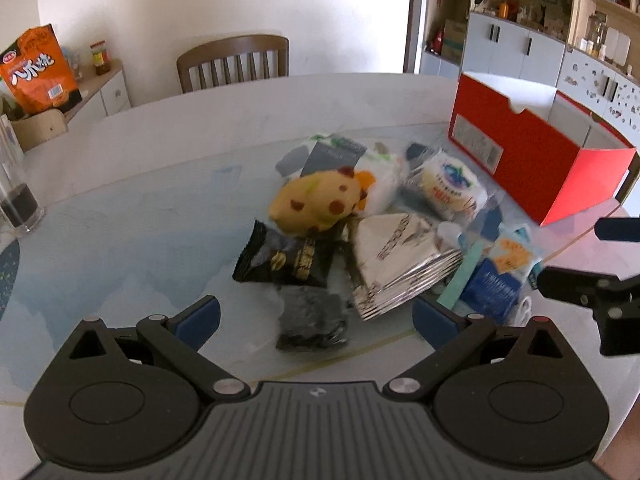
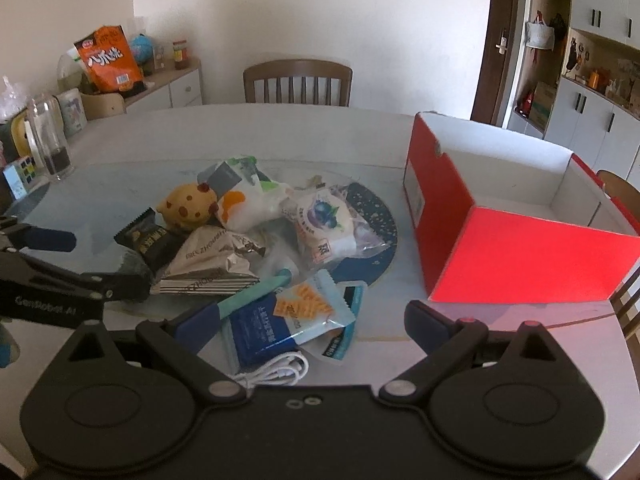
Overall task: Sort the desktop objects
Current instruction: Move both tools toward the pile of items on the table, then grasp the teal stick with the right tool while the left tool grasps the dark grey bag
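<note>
In the right wrist view, the left hand-held gripper (image 2: 60, 258) spreads wide at the left edge. Centre frame, a heap on the glossy tabletop (image 2: 300, 132): plush toy (image 2: 188, 204), crinkly black packet (image 2: 150, 238), foil pouch (image 2: 212, 260), coiled white cable (image 2: 280, 370). The right hand-held gripper (image 2: 308, 320) gapes empty at the bottom. A rectangular red cardboard box (image 2: 520, 252) sits right.

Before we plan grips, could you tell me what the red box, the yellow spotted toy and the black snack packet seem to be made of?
Red box: likely matte cardboard, with flat folded walls and a white inside.
Yellow spotted toy: probably plush fabric, rounded and soft-looking, without shine.
Black snack packet: seemingly glossy plastic or foil film, with crimped, serrated ends.
</note>
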{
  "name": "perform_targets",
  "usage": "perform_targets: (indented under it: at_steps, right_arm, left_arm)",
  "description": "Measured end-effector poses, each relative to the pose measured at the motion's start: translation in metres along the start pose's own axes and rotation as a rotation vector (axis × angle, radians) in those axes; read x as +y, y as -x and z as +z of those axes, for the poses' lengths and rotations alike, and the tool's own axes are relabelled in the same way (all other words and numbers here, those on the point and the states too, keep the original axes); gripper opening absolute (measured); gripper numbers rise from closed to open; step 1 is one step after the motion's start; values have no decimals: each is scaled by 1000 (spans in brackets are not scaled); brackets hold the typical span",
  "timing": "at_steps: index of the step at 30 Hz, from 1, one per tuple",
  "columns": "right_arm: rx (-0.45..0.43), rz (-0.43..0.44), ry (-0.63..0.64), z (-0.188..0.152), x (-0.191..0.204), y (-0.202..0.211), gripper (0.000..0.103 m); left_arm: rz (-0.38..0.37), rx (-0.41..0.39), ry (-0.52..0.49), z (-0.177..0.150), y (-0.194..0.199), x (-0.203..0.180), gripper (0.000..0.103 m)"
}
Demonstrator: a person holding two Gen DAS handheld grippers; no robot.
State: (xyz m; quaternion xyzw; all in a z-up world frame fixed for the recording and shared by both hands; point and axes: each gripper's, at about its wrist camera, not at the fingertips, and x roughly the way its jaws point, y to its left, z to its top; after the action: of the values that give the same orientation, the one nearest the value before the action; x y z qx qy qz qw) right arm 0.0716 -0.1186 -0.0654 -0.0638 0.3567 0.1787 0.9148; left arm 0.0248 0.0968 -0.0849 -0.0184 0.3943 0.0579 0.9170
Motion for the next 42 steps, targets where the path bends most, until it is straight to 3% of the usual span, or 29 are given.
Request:
perform_targets:
  at_steps: [10, 30, 42]
  right_arm:
    - [17, -41, 58, 1, 18, -24, 99]
    - [-21, 38, 386, -8, 63, -50, 99]
    - [-11, 60, 426, -11, 70, -63, 99]
  left_arm:
    - [-13, 17, -25, -4, -19, 9, 102]
    - [-43, -13, 40, -7, -27, 31, 100]
    - [-58, 5, 58, -4, -39, 22, 93]
